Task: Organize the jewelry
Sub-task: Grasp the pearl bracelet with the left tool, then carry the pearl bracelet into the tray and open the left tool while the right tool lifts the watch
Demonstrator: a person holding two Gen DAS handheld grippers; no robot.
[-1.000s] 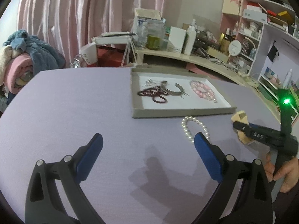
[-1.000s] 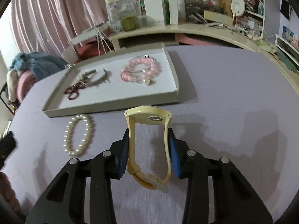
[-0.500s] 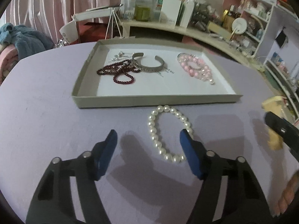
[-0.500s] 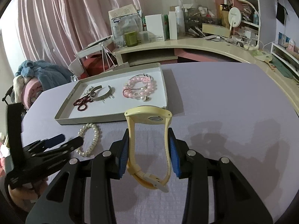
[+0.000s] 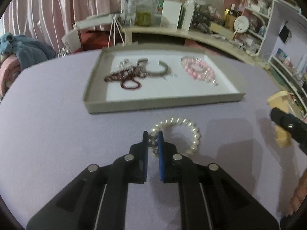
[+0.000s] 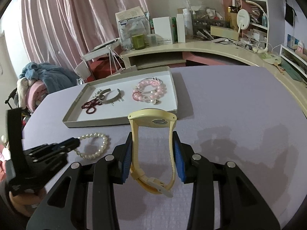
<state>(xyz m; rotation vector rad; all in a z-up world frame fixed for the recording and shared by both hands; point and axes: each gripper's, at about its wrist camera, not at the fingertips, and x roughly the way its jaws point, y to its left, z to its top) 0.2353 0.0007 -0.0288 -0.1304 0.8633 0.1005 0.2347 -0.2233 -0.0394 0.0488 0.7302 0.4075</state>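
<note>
Since the earlier frames the left tool (image 5: 153, 140) has slid forward over the lilac surface (image 5: 48, 134) to the pearl bracelet (image 5: 178, 134), and its jaws have just been closing; they now stand pressed together on the near-left beads of the loop, at lower centre of the left wrist view. Pinching one side of the strand rather than spanning the ring looks deliberate: a slim bite on a few beads should lift the whole elastic loop. Glossy white round pearls, evenly sized, form a small closed circle that lies flat just in front of the grey tray (image 5: 165, 103), apart from its near wall. Inside the tray, from left to right, lie a dark red bead strand (image 5: 124, 77), an open silver cuff (image 5: 157, 70) and a pink bead bracelet (image 5: 199, 70), so sorted pieces are probably gathered there. Further right, the right tool (image 6: 153, 151) pinches a pale yellow watch (image 6: 151, 117) by its two strap sides, dial end pointing away toward the tray, clasp hanging low. Held clear above the surface in the lower middle of the right wrist view, it seems to be waiting its turn.
</note>
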